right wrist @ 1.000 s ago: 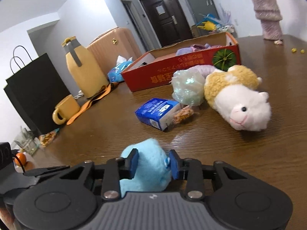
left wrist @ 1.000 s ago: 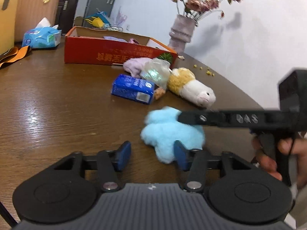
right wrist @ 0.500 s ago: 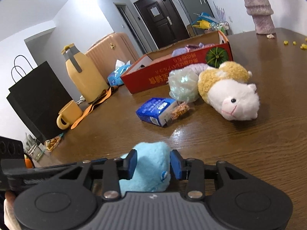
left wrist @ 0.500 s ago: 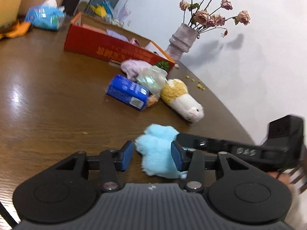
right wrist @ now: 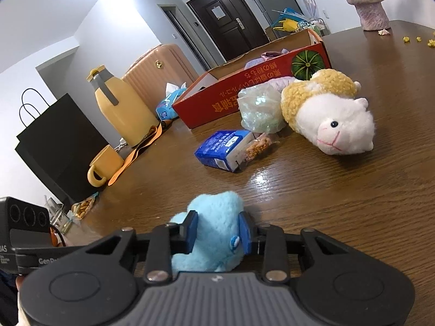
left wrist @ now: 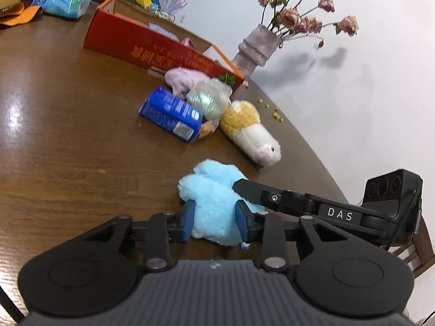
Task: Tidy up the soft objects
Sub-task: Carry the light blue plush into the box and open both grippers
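Both grippers pinch the blue plush on the tabletop.
Left gripper [left wrist: 214, 221] and right gripper [right wrist: 217, 231], jaws just closing, squeeze blue plush [left wrist: 214, 198]; lift together, evenly, toward red box [left wrist: 152, 43], clearing the alpaca plush [left wrist: 250, 133].

Your left gripper [left wrist: 214, 221] points forward and slightly down over the tabletop [left wrist: 68, 149], its blue pads [left wrist: 188, 221] pressed into both flanks of the blue plush toy [left wrist: 214, 203]. Its jaws have just been closing, with the toy between them. Your right gripper [right wrist: 218, 231] comes in from the other side at a similar downward tilt and pinches the same toy between its own blue pads [right wrist: 191, 229]; those jaws have also just been closing on it. In the left wrist view, the right gripper's long black finger [left wrist: 255, 191] lies across the toy's far side.
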A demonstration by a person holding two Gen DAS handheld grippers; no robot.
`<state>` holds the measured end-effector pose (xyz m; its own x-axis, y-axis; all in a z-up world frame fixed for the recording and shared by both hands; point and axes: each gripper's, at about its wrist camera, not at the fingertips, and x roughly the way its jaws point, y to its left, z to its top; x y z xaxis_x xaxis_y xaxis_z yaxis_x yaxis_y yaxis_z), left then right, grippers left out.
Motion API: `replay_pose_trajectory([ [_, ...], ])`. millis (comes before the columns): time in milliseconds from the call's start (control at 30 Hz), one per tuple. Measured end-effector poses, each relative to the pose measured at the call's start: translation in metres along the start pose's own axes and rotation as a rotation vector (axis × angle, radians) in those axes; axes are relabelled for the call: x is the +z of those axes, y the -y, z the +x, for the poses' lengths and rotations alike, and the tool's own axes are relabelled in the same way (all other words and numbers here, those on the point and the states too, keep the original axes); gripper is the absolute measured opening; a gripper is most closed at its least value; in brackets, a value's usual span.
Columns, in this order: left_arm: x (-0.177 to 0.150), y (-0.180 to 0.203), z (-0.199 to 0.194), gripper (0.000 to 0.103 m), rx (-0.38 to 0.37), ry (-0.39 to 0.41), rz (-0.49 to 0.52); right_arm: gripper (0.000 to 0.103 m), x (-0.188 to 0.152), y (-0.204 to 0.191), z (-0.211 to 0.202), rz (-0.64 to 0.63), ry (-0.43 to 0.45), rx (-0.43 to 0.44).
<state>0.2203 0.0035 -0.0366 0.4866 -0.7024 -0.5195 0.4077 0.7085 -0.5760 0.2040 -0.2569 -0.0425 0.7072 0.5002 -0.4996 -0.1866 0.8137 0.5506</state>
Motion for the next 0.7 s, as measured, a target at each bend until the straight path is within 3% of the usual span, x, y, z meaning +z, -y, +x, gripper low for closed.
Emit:
replay_pose_trajectory([
  [133, 0.03, 0.005, -0.005, 0.032, -0.03, 0.06, 0.02, 0.031, 0.027, -0.01, -0.004, -0.031, 0.062, 0.019],
  [333, 0.14, 0.021, 0.022, 0.032, -0.057, 0.127, 0.112, 0.031, 0.128, -0.018, 0.011, -0.138, 0.185, -0.004],
  [400, 0.187, 0.026, 0.044, 0.032, -0.057, 0.144, 0.156, 0.031, 0.172, -0.016, 0.023, -0.188, 0.23, -0.043],
  [533, 0.277, 0.029, 0.113, 0.032, -0.038, 0.14, 0.146, 0.031, 0.266, 0.012, 0.064, -0.205, 0.255, -0.124],
  [700, 0.335, 0.001, 0.213, 0.032, -0.014, 0.08, 0.119, 0.031, 0.34, 0.072, 0.135, -0.148, 0.189, -0.214],
])
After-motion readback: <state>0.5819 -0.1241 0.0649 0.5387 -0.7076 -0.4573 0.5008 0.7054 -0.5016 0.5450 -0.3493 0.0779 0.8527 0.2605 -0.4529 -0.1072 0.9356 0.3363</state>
